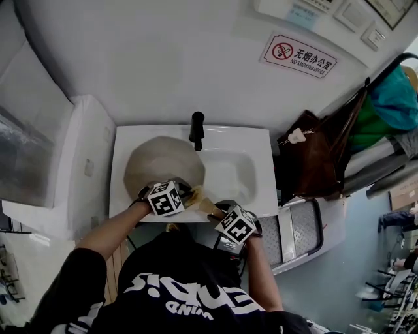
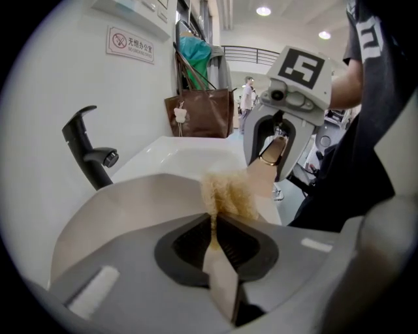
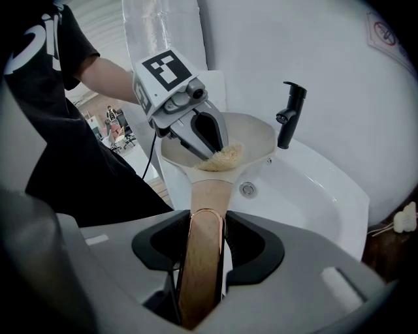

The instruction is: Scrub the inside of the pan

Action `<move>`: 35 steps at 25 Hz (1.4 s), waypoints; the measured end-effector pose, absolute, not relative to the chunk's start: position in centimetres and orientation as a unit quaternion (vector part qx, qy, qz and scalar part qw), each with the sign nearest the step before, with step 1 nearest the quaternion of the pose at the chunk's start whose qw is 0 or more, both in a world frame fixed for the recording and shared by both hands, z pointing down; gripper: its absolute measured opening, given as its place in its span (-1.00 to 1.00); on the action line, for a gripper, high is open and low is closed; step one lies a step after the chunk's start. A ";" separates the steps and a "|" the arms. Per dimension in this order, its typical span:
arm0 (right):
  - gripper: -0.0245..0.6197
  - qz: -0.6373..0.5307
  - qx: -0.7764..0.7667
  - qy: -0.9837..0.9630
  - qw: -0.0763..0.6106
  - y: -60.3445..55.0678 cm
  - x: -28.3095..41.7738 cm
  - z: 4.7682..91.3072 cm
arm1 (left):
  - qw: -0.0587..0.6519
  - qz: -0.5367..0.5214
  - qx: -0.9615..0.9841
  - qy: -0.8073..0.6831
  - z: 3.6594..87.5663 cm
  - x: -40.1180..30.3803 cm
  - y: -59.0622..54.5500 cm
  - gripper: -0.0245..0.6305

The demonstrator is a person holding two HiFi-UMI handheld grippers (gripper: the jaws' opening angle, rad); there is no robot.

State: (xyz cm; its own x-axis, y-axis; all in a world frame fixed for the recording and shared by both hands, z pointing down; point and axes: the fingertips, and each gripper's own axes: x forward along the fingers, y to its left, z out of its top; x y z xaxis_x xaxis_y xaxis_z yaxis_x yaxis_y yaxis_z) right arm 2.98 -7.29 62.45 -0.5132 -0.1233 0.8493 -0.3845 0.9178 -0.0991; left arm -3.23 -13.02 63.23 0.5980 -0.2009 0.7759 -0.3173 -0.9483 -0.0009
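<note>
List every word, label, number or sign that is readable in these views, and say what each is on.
"无烟办公室 NO SMOKING OFFICE": red-bordered sign on the white wall.
White print on the person's black shirt: seen upside down, not readable with certainty.
Wall notices at the top edge: too small to read.

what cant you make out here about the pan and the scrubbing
- Where the scrubber touches the pan: right gripper view, the left gripper covers it.
- Pan's near rim: head view, the left gripper hides it.
- Dirt inside the pan: too small and pale in every view.
</note>
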 end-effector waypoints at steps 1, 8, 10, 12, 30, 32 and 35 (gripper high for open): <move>-0.39 0.138 0.148 -0.859 0.471 -7.3 3.0 62.4 | 0.071 0.425 0.891 -0.146 63.2 -3.2 -13.3 -0.85; -0.39 0.135 0.151 -0.858 0.471 -7.3 3.0 62.0 | 0.087 0.422 0.888 -0.163 63.2 -3.3 -15.5 -0.85; -0.39 0.134 0.154 -0.856 0.474 -7.2 3.1 62.0 | 0.090 0.419 0.888 -0.166 63.4 -3.1 -16.0 -0.85; -0.39 0.134 0.157 -0.855 0.475 -7.2 3.0 62.0 | 0.095 0.414 0.889 -0.172 63.5 -3.1 -16.6 -0.85; -0.39 0.133 0.170 -0.849 0.483 -6.9 2.8 62.0 | 0.139 0.408 0.865 -0.257 64.8 -5.7 -24.0 -0.85; -0.39 0.134 0.170 -0.848 0.483 -6.8 2.8 62.1 | 0.136 0.409 0.862 -0.267 64.8 -6.3 -24.9 -0.85; -0.39 0.136 0.171 -0.847 0.485 -6.9 2.9 62.2 | 0.138 0.419 0.850 -0.289 64.9 -8.3 -26.2 -0.85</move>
State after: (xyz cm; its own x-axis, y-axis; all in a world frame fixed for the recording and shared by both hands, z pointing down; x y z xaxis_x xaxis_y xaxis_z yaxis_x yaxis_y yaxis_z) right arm 2.87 -6.85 62.21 -0.4720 -0.1570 0.8675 -0.4210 0.9047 -0.0653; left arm -8.27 -26.23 64.87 0.4820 -0.3747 0.7920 -0.6068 -0.7948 -0.0067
